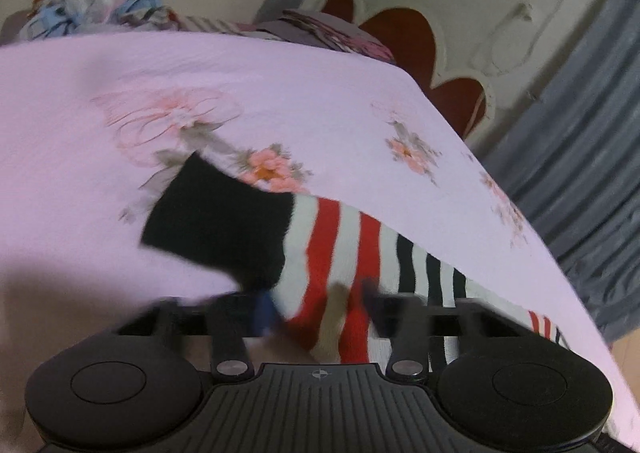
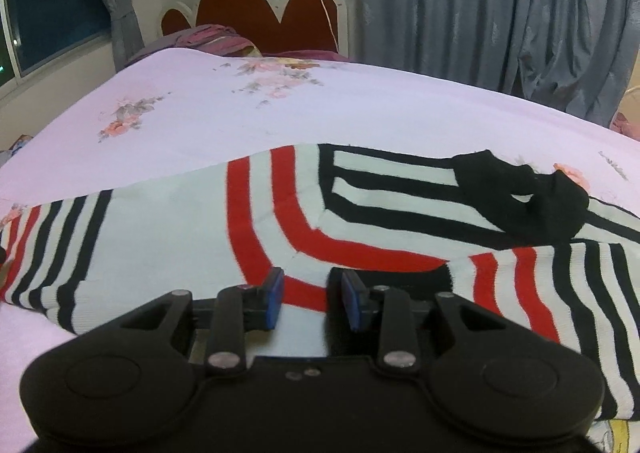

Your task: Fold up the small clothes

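Left wrist view: the left gripper [image 1: 320,307] is blurred, its jaws drawn in on a bunched fold of the striped sweater [image 1: 332,253], just short of the black cuff [image 1: 216,221] of a sleeve. That sleeve lies across the pink floral bedsheet [image 1: 120,85], near the bed's right edge.

Right wrist view: the right gripper [image 2: 312,301] hovers low over the sweater's [image 2: 168,237] body, jaws partly open, blue pads either side of a red stripe with nothing pinched. The sweater lies spread across the near part of the bed, one sleeve already folded in over the chest.

The knit looks soft, light and limp; it will likely sag and stretch, so a hem, cuff or seam seems the best hold.
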`<action>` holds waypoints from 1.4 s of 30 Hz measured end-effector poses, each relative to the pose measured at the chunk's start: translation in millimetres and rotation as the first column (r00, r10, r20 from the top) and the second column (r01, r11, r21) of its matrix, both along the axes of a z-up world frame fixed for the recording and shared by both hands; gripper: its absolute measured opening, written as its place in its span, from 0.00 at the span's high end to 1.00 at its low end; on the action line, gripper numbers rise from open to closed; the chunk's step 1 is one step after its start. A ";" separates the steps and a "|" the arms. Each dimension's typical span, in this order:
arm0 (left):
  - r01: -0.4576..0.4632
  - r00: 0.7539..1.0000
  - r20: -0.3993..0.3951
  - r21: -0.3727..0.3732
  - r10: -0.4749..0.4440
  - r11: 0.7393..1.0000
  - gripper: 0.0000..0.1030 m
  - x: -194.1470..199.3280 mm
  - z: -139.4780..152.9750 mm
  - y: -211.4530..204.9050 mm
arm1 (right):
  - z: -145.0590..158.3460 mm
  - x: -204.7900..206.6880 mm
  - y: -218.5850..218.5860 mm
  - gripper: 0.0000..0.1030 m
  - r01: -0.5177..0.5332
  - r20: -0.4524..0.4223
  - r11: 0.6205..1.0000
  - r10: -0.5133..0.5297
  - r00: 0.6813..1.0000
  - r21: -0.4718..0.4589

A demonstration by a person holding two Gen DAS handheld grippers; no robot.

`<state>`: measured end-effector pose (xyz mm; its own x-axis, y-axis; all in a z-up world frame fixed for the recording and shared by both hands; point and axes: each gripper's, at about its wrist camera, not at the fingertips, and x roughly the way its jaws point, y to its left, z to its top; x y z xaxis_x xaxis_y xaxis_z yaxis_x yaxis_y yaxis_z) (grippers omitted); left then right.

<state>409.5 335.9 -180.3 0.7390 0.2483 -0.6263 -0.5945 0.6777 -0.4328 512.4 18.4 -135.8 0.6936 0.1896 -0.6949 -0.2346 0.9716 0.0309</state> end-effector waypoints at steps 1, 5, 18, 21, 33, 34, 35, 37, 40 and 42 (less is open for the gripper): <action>0.018 1.000 -0.012 0.013 -0.017 1.000 0.96 5.3 1.2 -0.7 | 0.5 0.2 -1.0 0.70 0.005 0.002 1.000 -0.005 1.000 -0.005; 0.076 0.997 0.010 0.125 -0.078 0.989 0.96 12.3 24.8 -25.5 | 5.1 0.4 -10.5 0.70 0.037 0.015 0.999 -0.037 0.999 -0.003; 0.535 0.830 -0.012 0.295 -0.557 0.792 0.96 89.5 69.4 -215.5 | 25.1 -8.2 -85.9 0.70 0.171 0.047 0.985 -0.172 0.984 0.027; 0.623 0.764 -0.038 0.300 -0.644 0.722 0.96 97.4 73.1 -260.8 | 29.5 -13.5 -116.3 0.70 0.228 0.053 0.973 -0.229 0.972 0.036; 0.845 0.513 -0.231 0.306 -0.827 0.438 0.93 109.1 53.2 -418.7 | 34.4 -49.5 -219.5 0.67 0.408 0.049 0.911 -0.411 0.910 0.063; 0.860 0.486 -0.220 0.294 -0.846 0.418 0.75 106.9 52.0 -425.9 | 34.3 -52.4 -228.6 0.66 0.423 0.044 0.903 -0.427 0.903 0.070; 0.873 0.458 -0.185 0.275 -0.869 0.402 0.44 104.2 51.1 -428.0 | 34.1 -55.0 -236.4 0.64 0.437 0.039 0.896 -0.441 0.897 0.078; 0.880 0.421 -0.081 0.276 -0.903 0.386 0.21 93.8 56.7 -432.3 | 33.7 -60.5 -249.3 0.60 0.461 0.036 0.883 -0.466 0.884 0.093; 0.869 0.446 -0.037 0.256 -0.894 0.423 0.22 85.1 61.5 -426.2 | 33.6 -63.9 -257.0 0.60 0.475 0.031 0.874 -0.480 0.877 0.106; 0.845 0.483 0.006 0.258 -0.876 0.468 0.30 75.4 65.8 -405.7 | 34.9 -65.5 -254.0 0.59 0.454 0.029 0.884 -0.459 0.888 0.113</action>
